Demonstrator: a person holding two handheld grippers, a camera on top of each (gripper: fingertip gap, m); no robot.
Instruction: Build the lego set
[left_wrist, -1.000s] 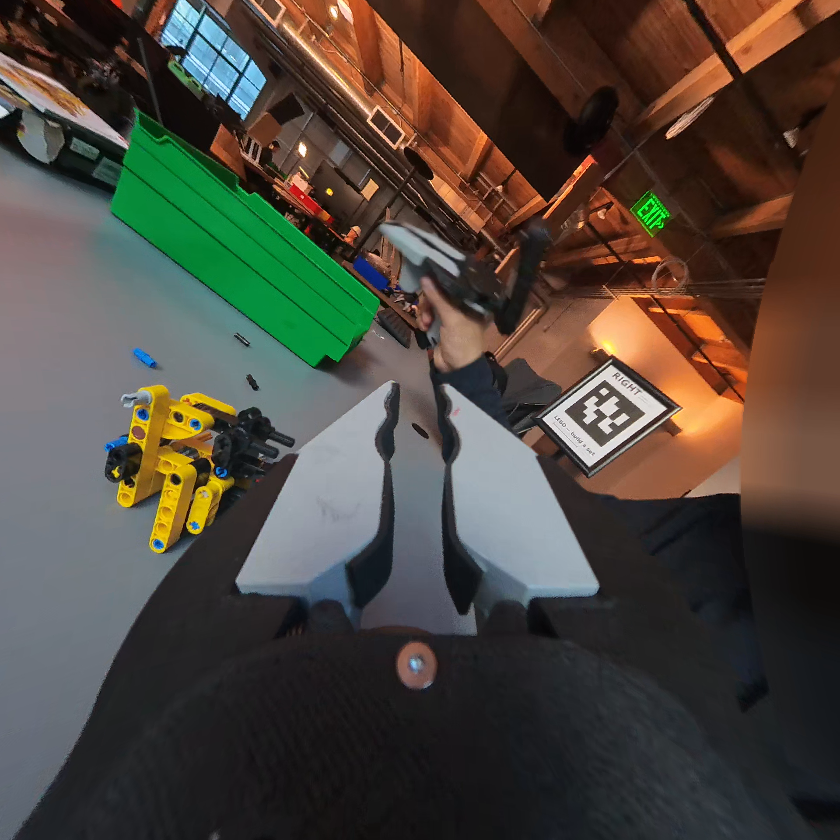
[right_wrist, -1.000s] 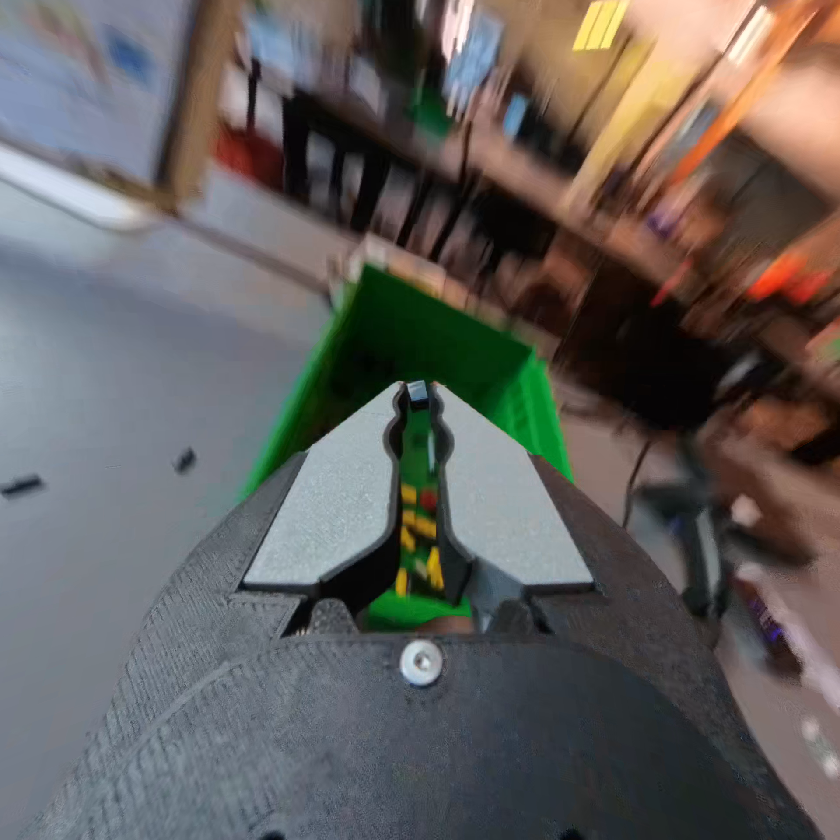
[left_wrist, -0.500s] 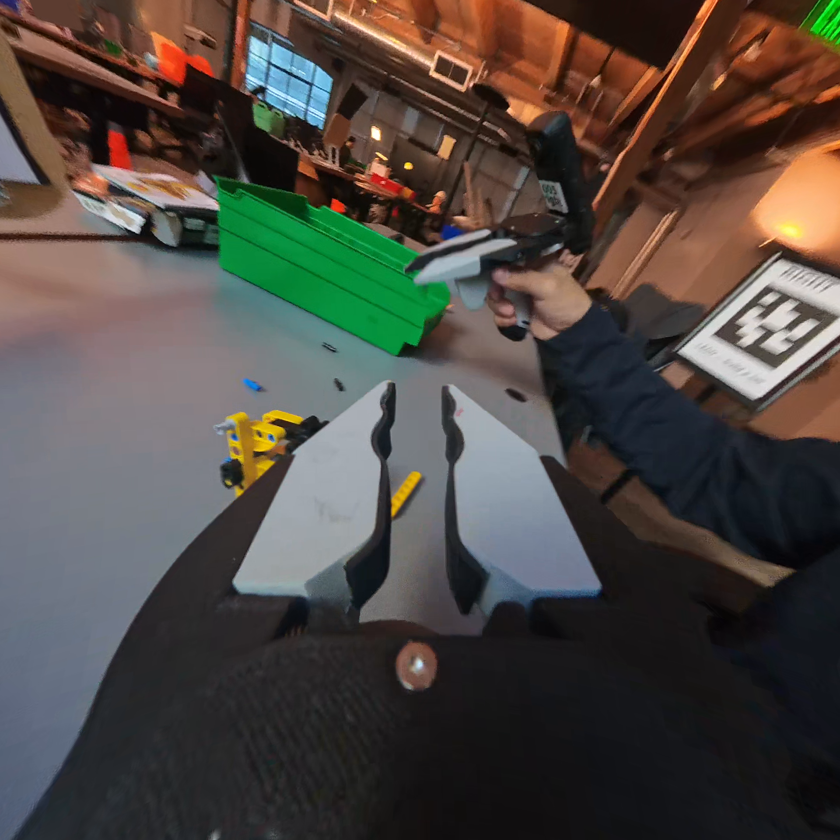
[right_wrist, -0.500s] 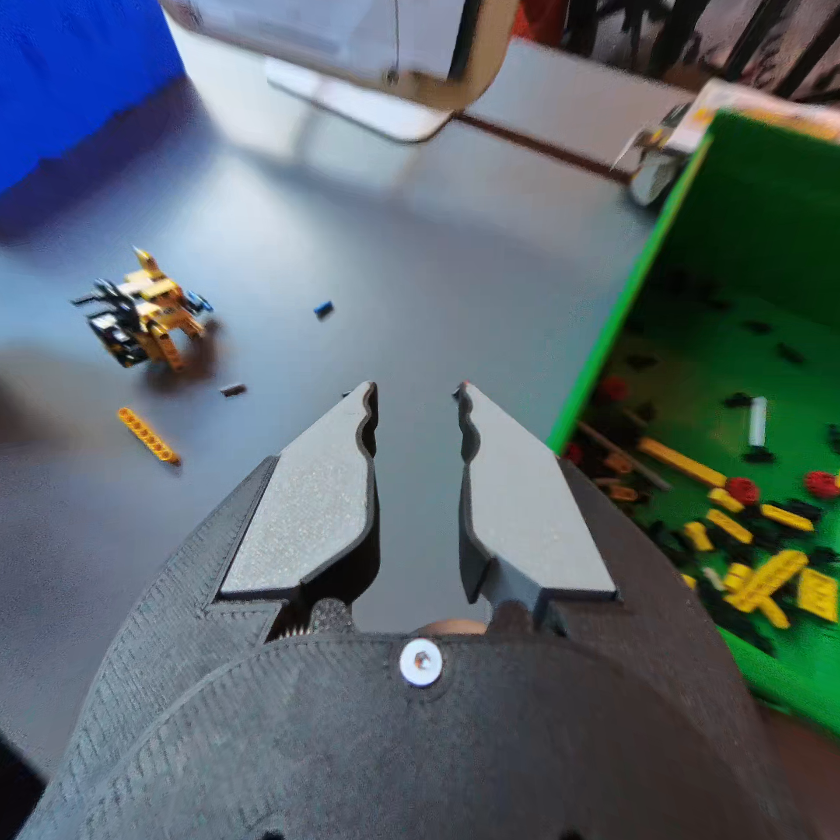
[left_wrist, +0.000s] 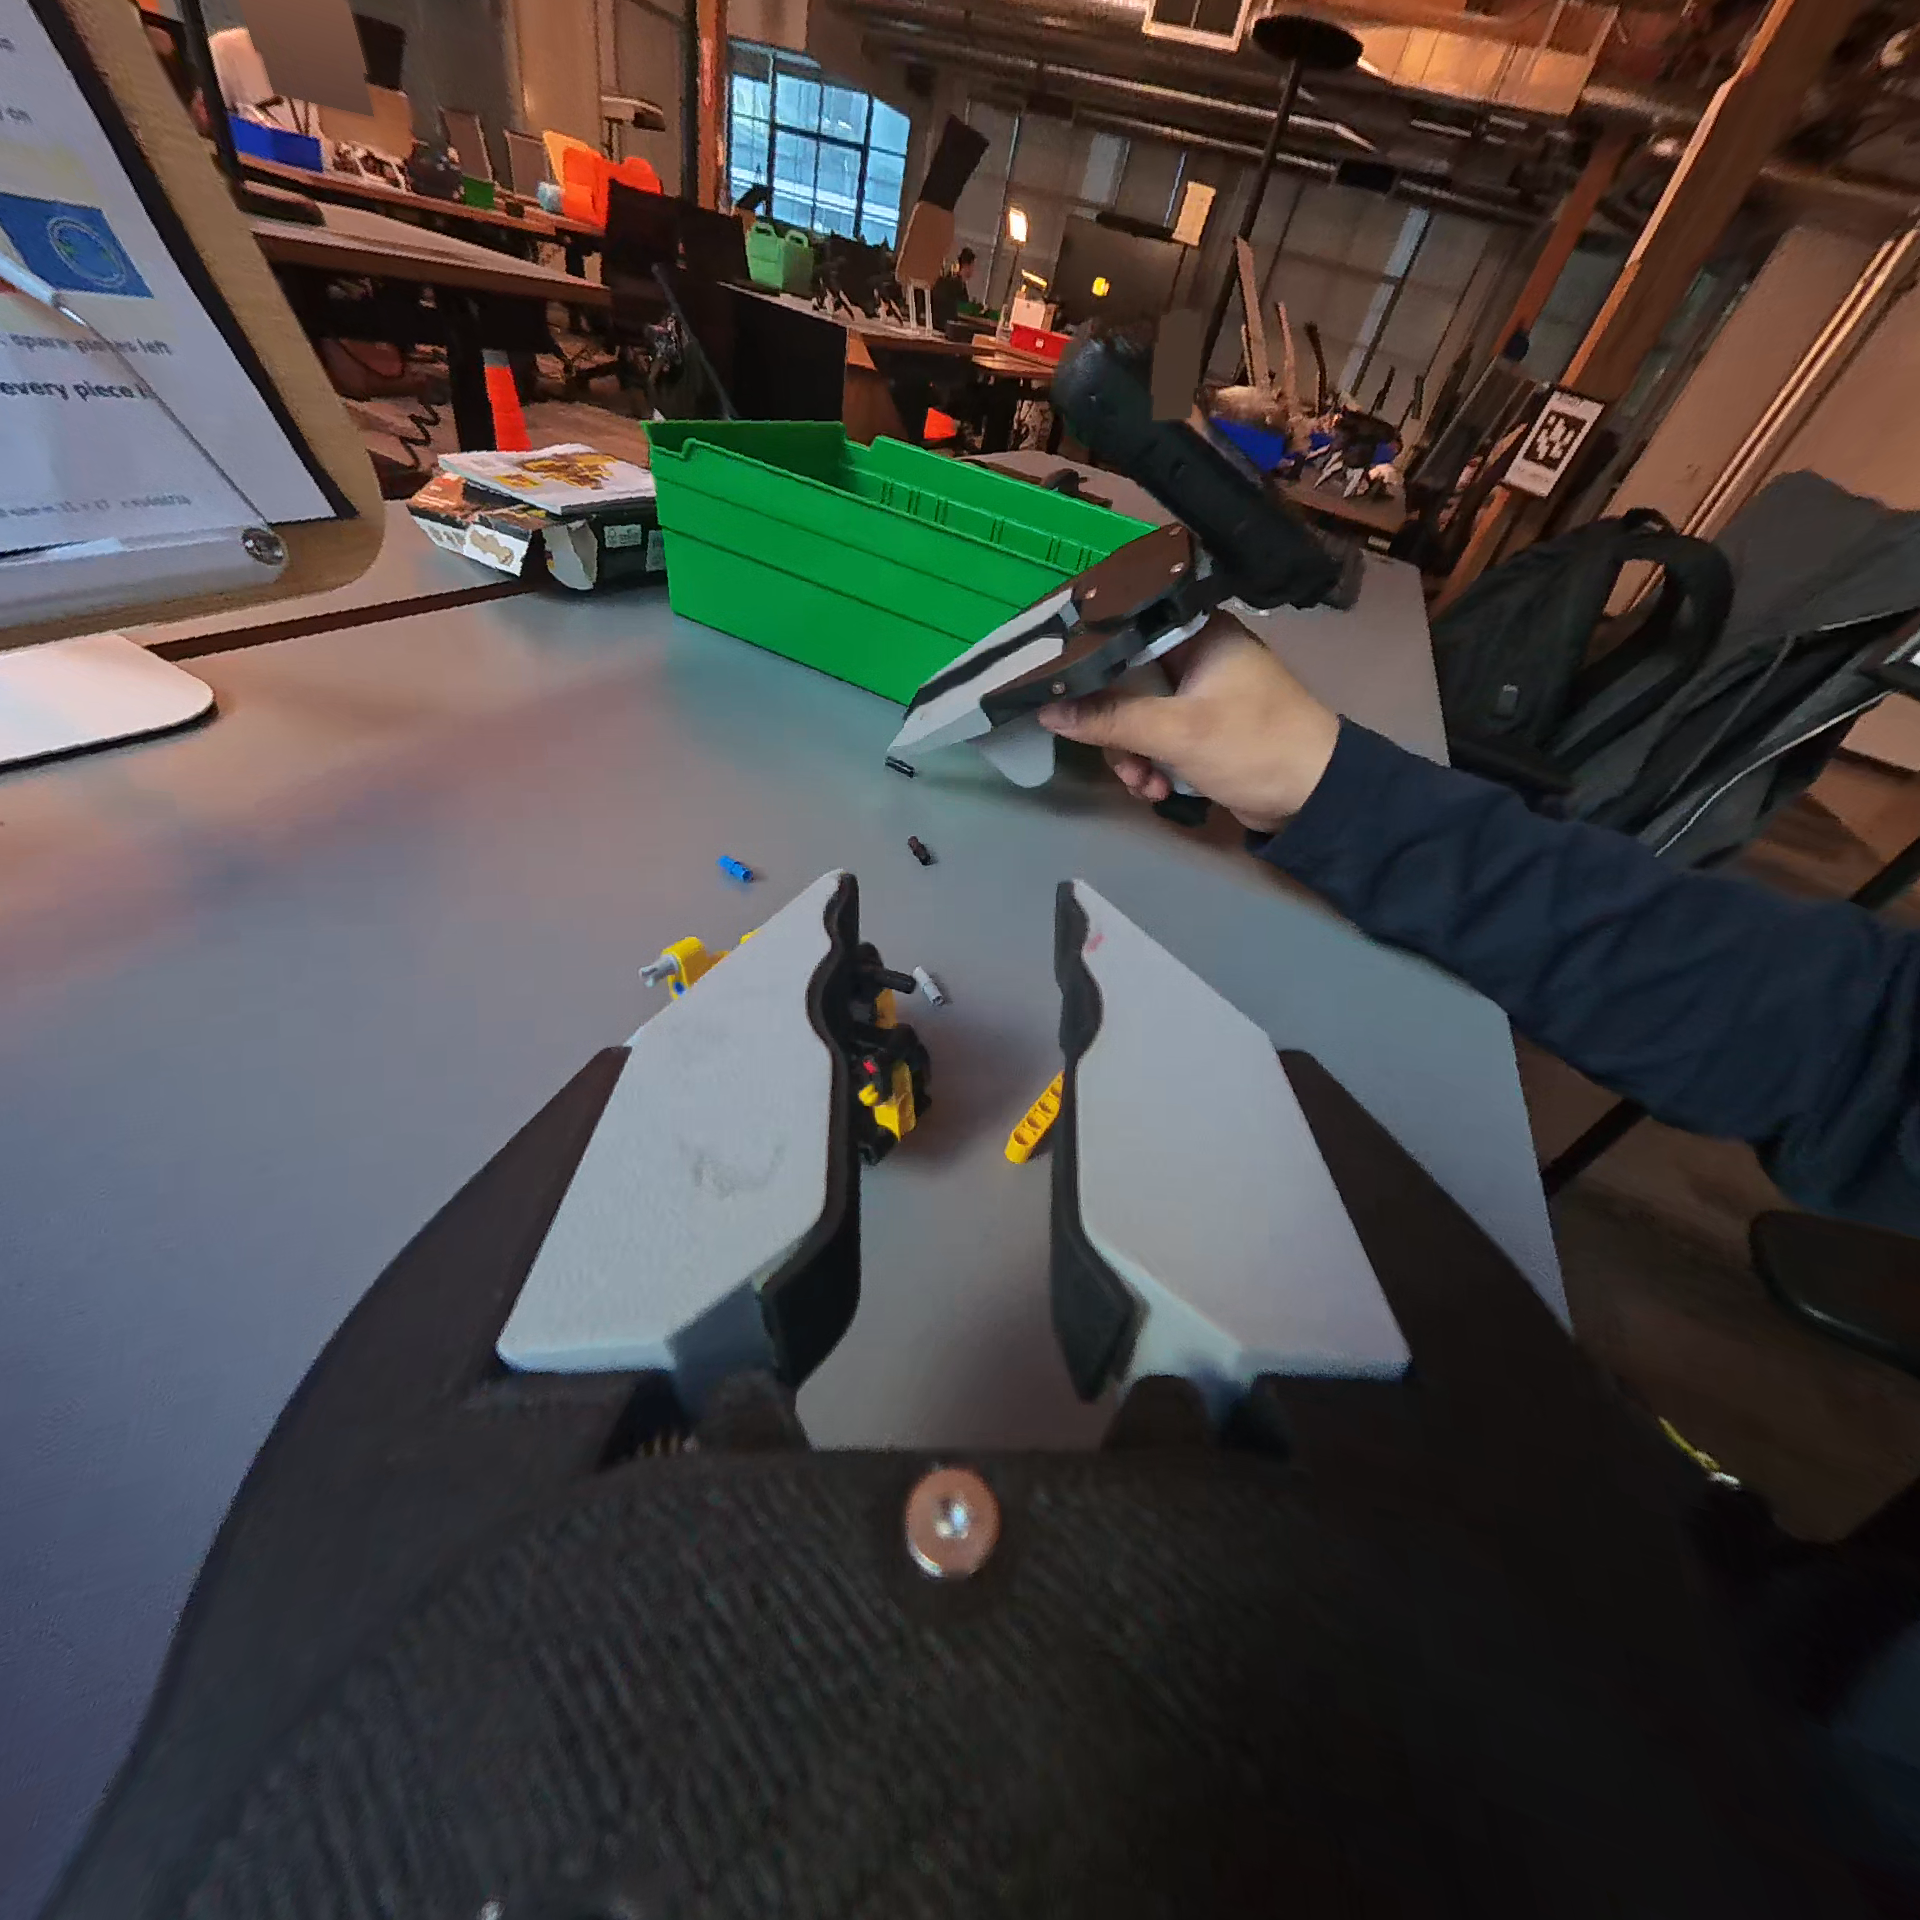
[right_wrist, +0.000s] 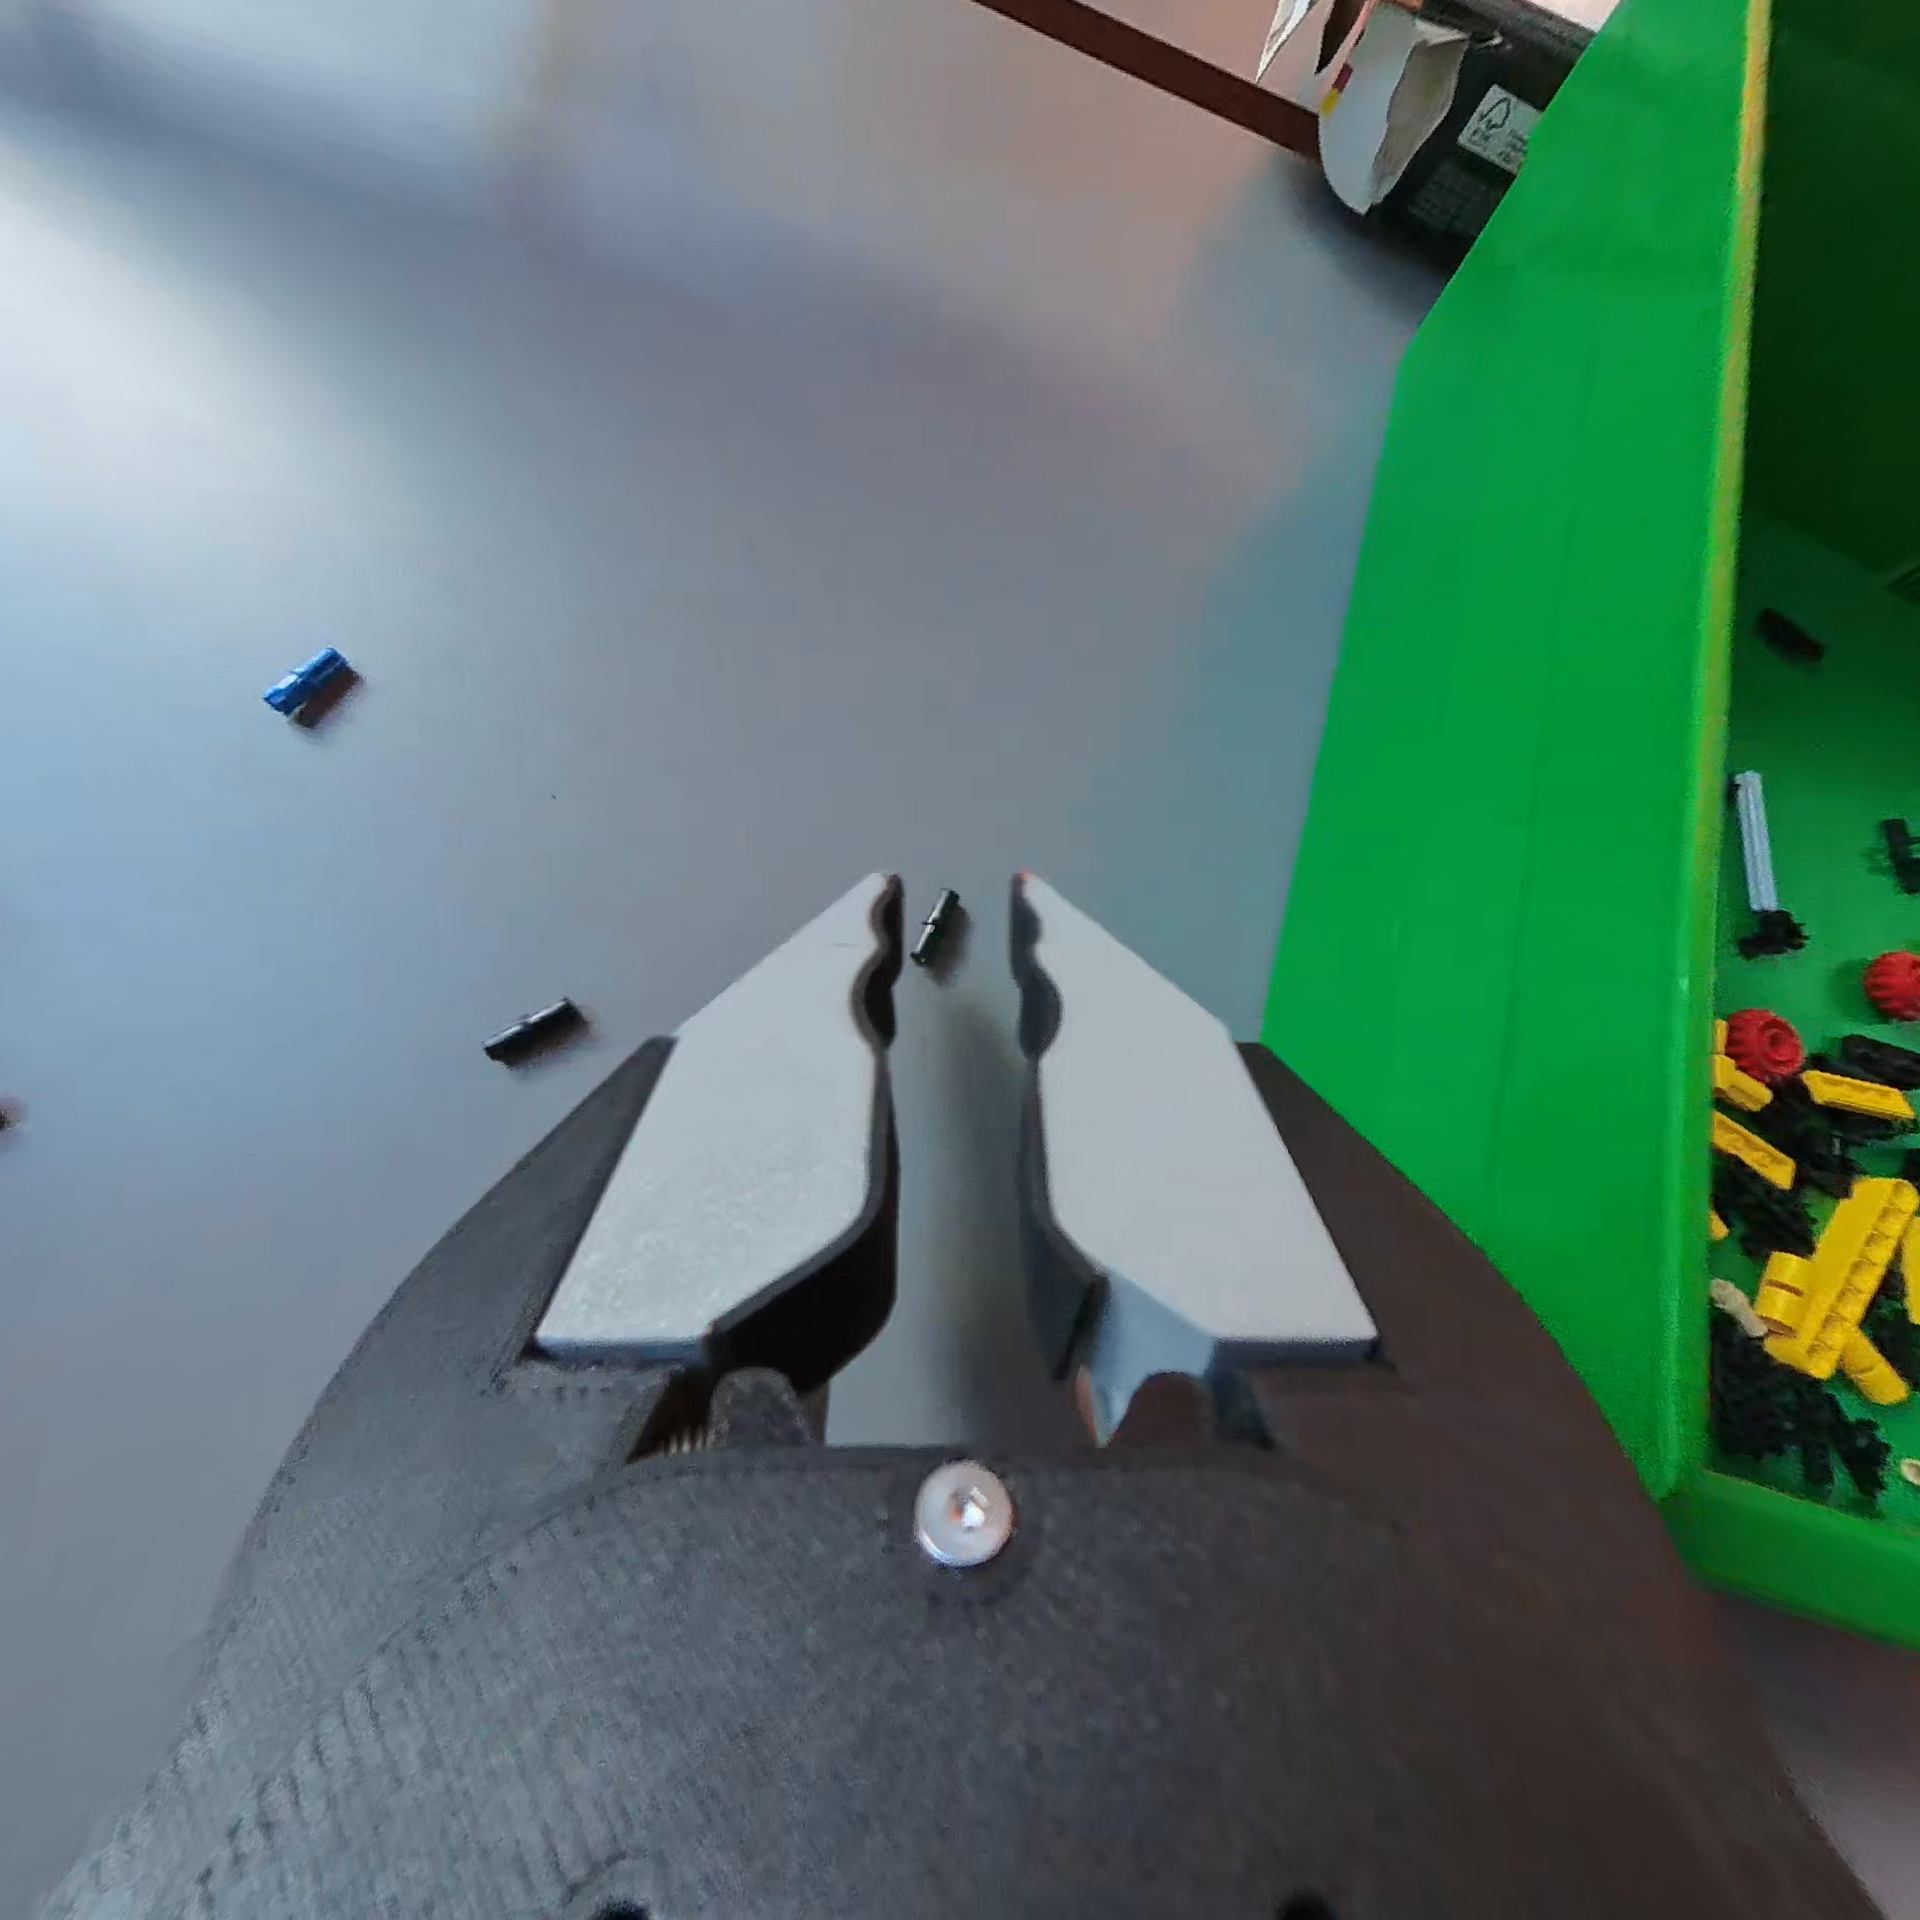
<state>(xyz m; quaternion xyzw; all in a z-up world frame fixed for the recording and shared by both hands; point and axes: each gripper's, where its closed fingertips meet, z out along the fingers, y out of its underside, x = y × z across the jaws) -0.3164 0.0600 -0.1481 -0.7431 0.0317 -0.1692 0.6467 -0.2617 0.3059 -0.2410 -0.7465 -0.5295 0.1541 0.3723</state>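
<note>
A yellow and black lego assembly (left_wrist: 883, 1070) lies on the grey table, partly hidden behind my left gripper's left finger. My left gripper (left_wrist: 951, 904) is open and empty above it. A loose yellow beam (left_wrist: 1034, 1117) and a small grey pin (left_wrist: 928, 983) lie beside the assembly. My right gripper (right_wrist: 951, 883) is open, with a small black pin (right_wrist: 934, 926) lying on the table between its fingertips. In the left wrist view the right gripper (left_wrist: 914, 740) points down at that black pin (left_wrist: 900, 767). A second black pin (right_wrist: 530, 1031) and a blue pin (right_wrist: 303, 682) lie to the left.
A green bin (right_wrist: 1538, 727) holding several yellow, black and red lego parts stands right of the right gripper. A lego box (left_wrist: 540, 520) and a framed sign (left_wrist: 135, 343) stand at the table's far left. A backpack on a chair (left_wrist: 1579, 634) is past the table's right edge.
The right gripper came down from beside the bin to the table, around a black pin. The left gripper opened wider and moved over the lego assembly.
</note>
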